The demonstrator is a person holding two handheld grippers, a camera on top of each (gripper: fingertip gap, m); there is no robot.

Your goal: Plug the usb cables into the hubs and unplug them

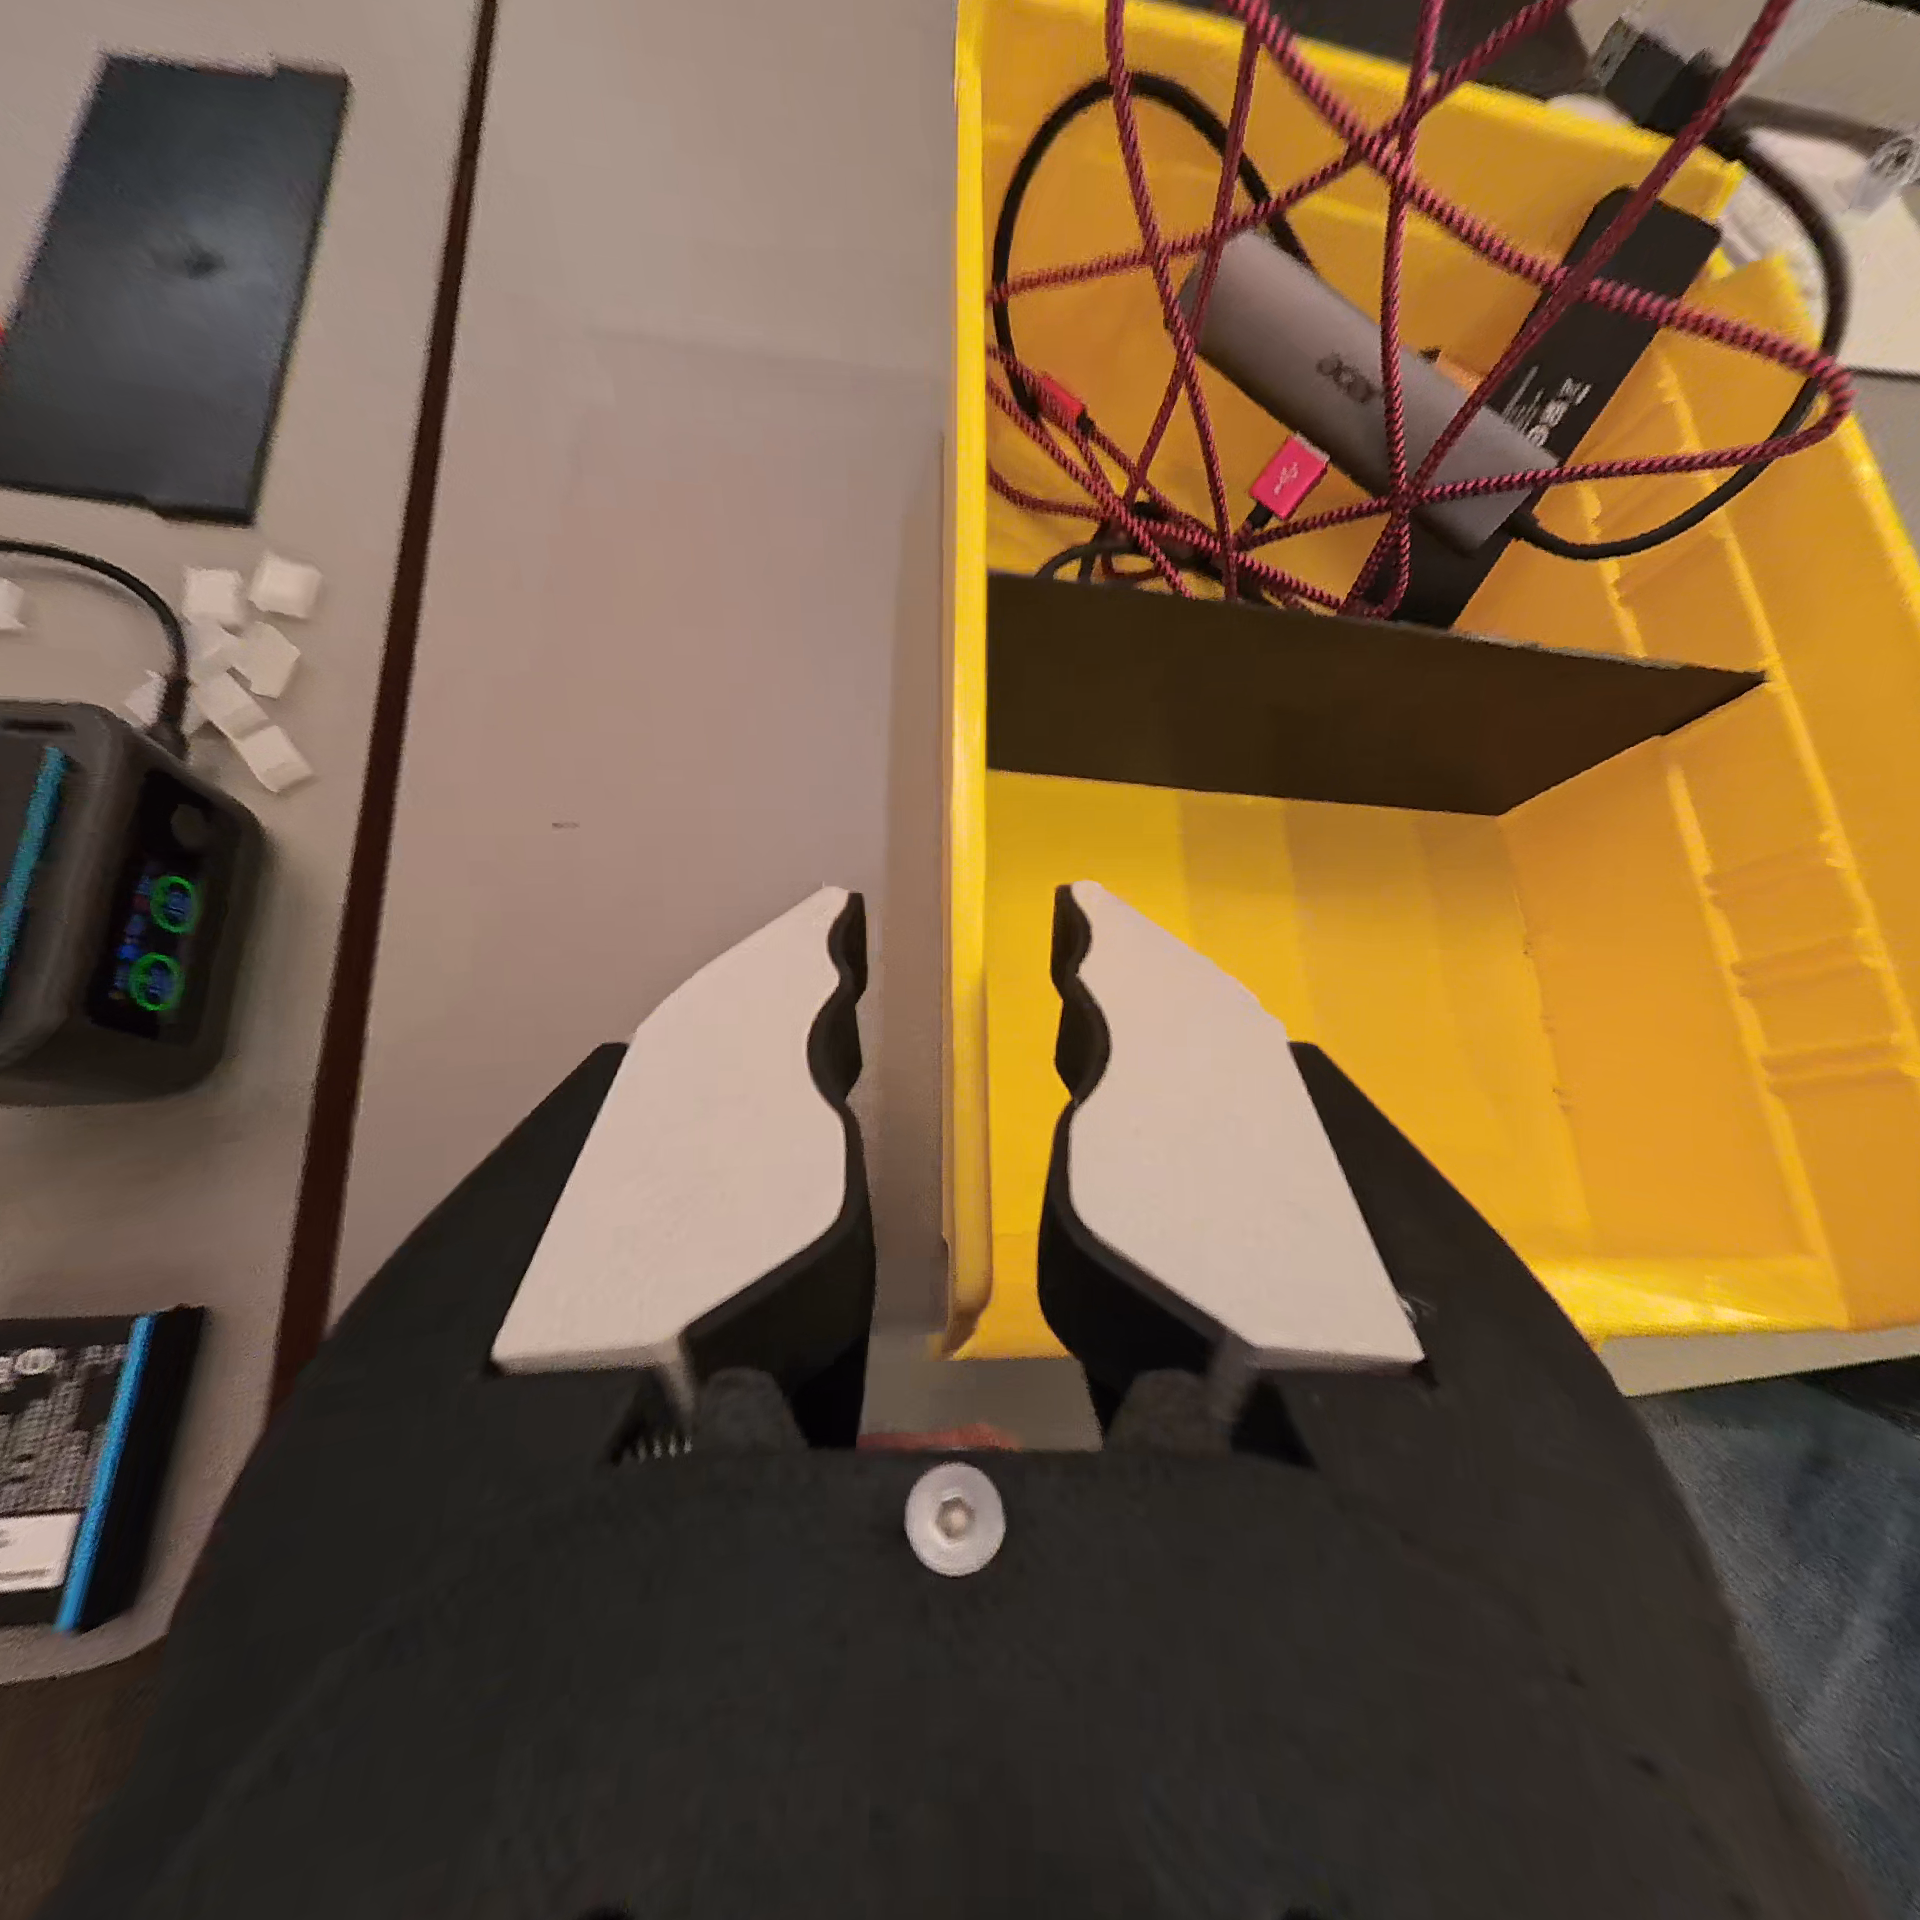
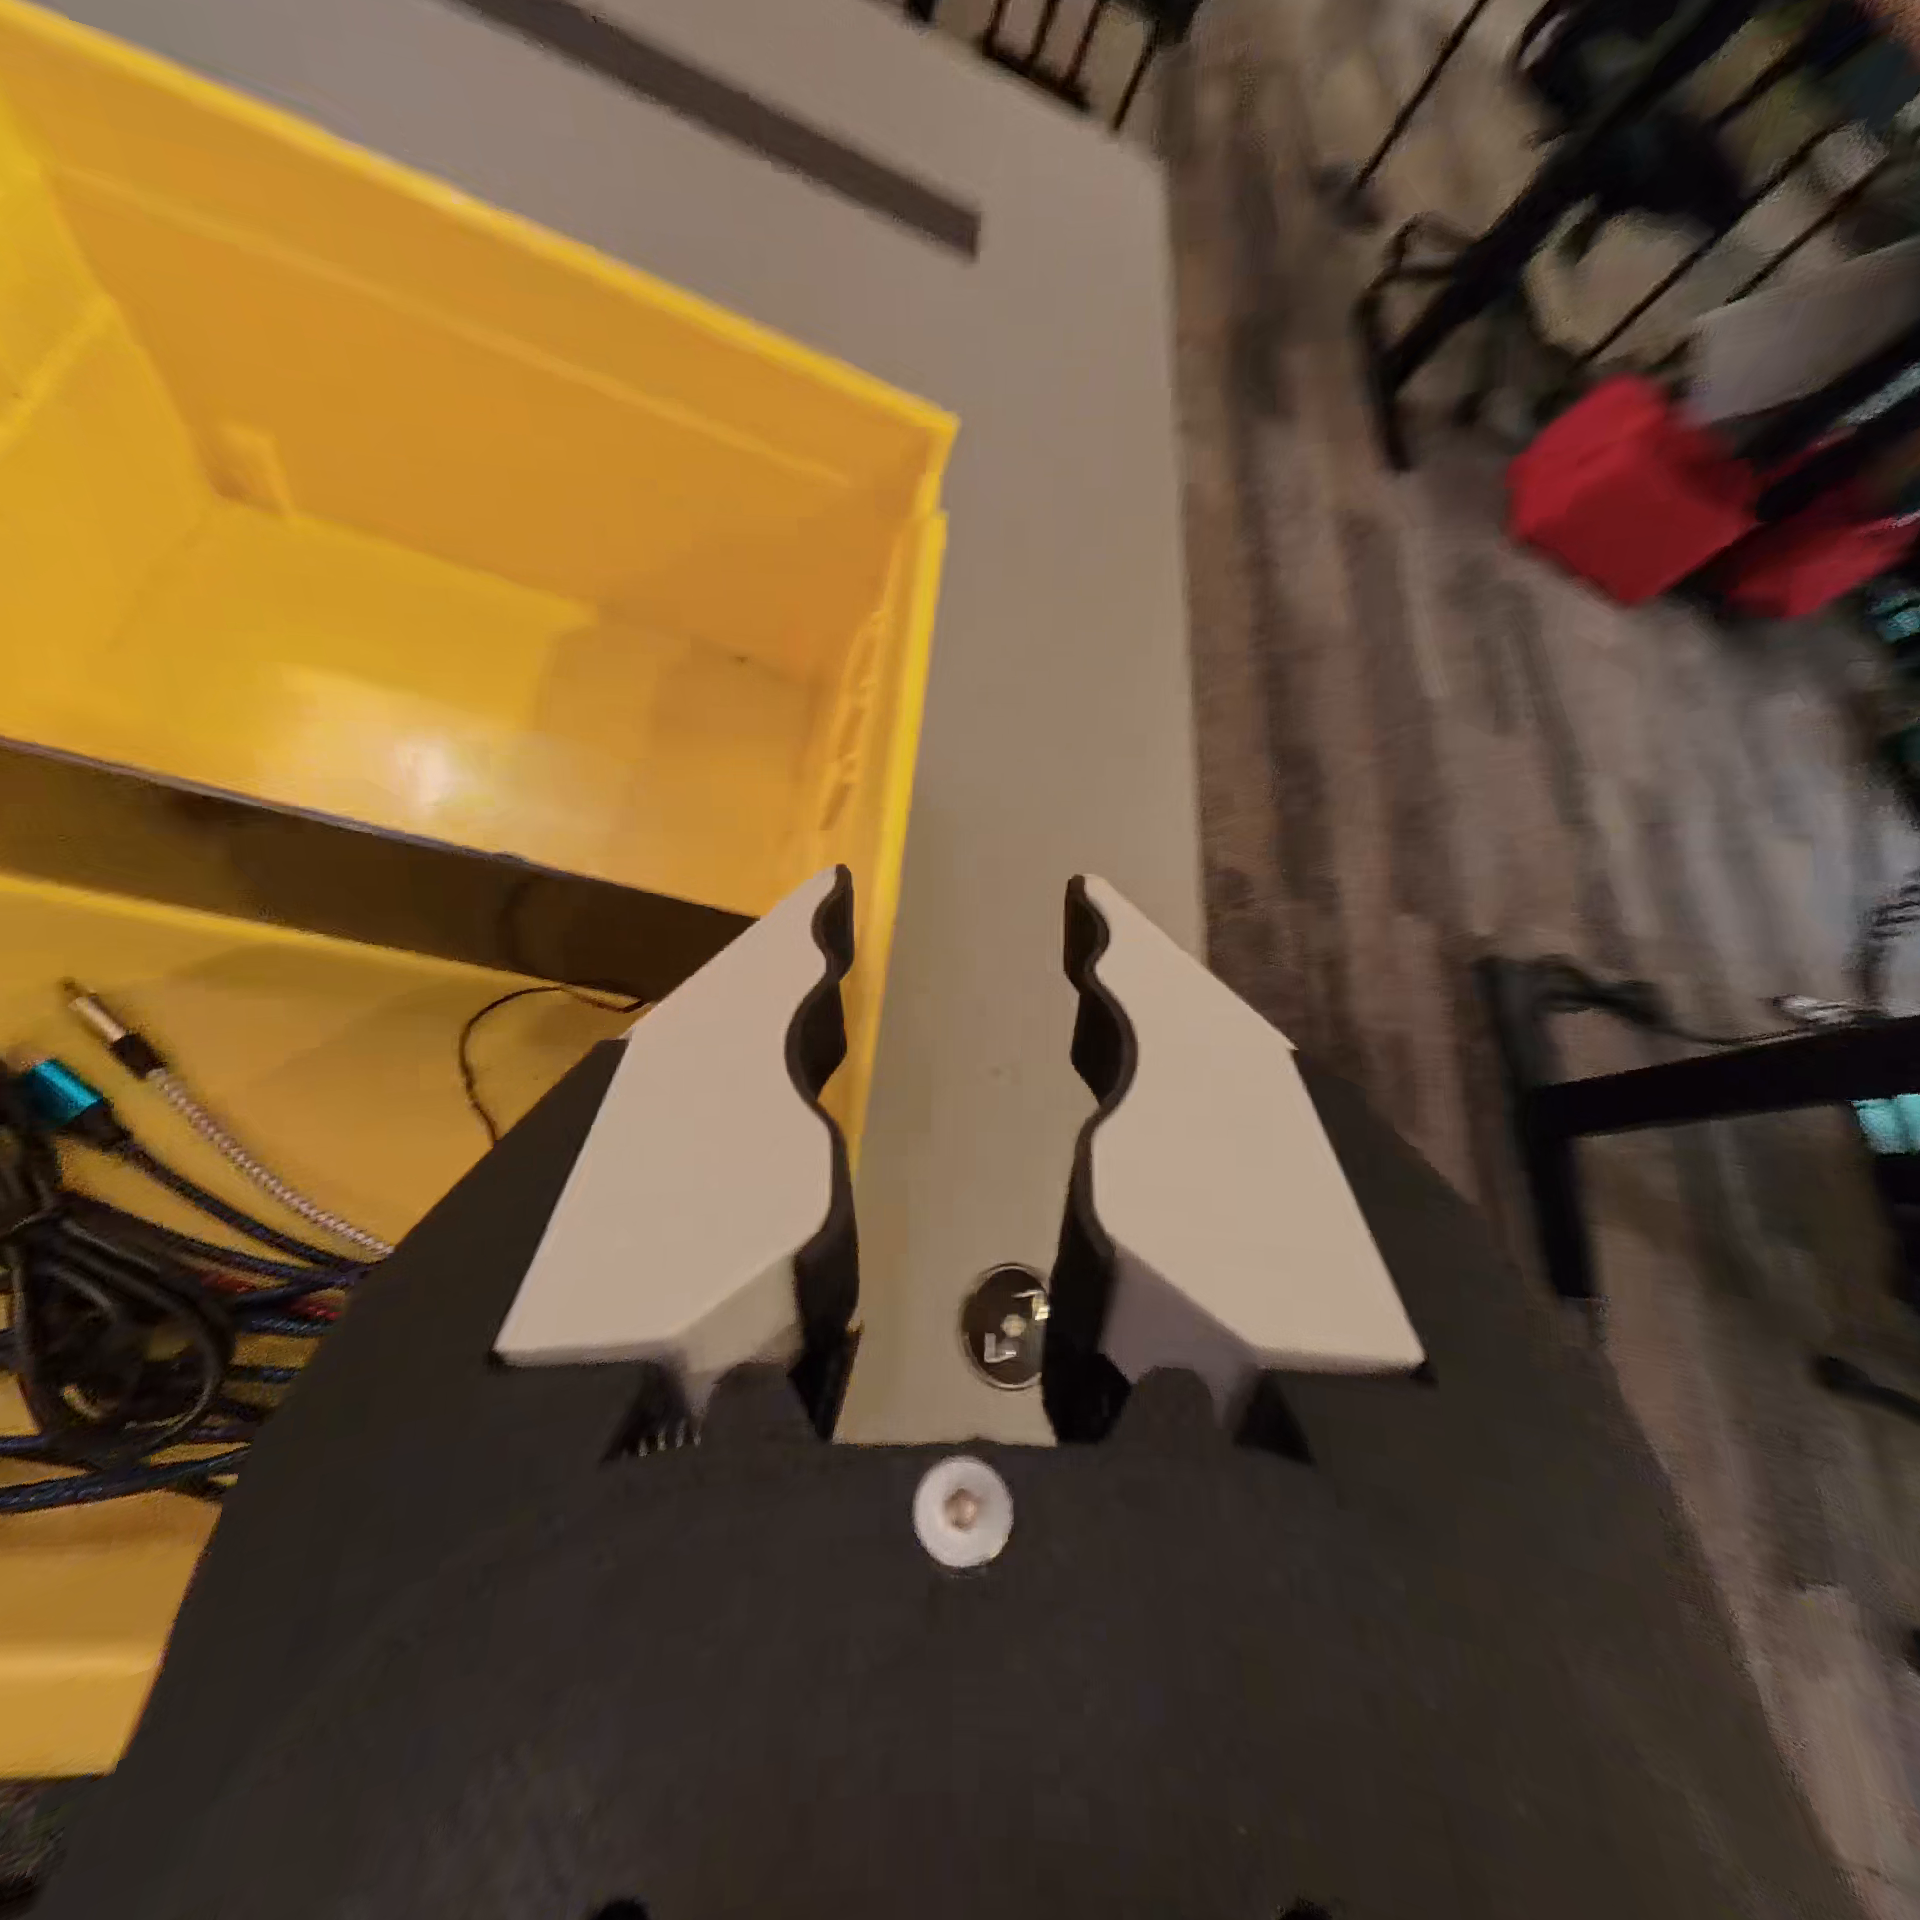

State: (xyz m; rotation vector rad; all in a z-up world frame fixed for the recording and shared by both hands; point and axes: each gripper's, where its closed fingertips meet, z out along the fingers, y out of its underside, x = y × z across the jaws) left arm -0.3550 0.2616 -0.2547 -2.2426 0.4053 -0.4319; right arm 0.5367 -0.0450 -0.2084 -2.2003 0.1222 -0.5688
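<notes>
In the left wrist view a yellow bin (image 1: 971, 727) holds a grey usb hub (image 1: 1351, 374), a black hub (image 1: 1590, 343) and tangled red braided cables (image 1: 1174, 343) with a pink plug (image 1: 1288, 478). A black divider (image 1: 1330, 707) splits the bin. My left gripper (image 1: 958, 904) is open and empty above the bin's left wall. In the right wrist view the yellow bin (image 2: 925, 582) holds blue and black cables (image 2: 156, 1247) at lower left. My right gripper (image 2: 958, 894) is open and empty over the table beside the bin's right wall.
Left of the bin lie a black flat panel (image 1: 166, 281), white clips (image 1: 249, 665), a black charger with a lit screen (image 1: 114, 904) and a dark box (image 1: 73, 1475). A round metal fitting (image 2: 1008, 1325) sits in the table. Right of the table edge is floor with a red box (image 2: 1631, 499).
</notes>
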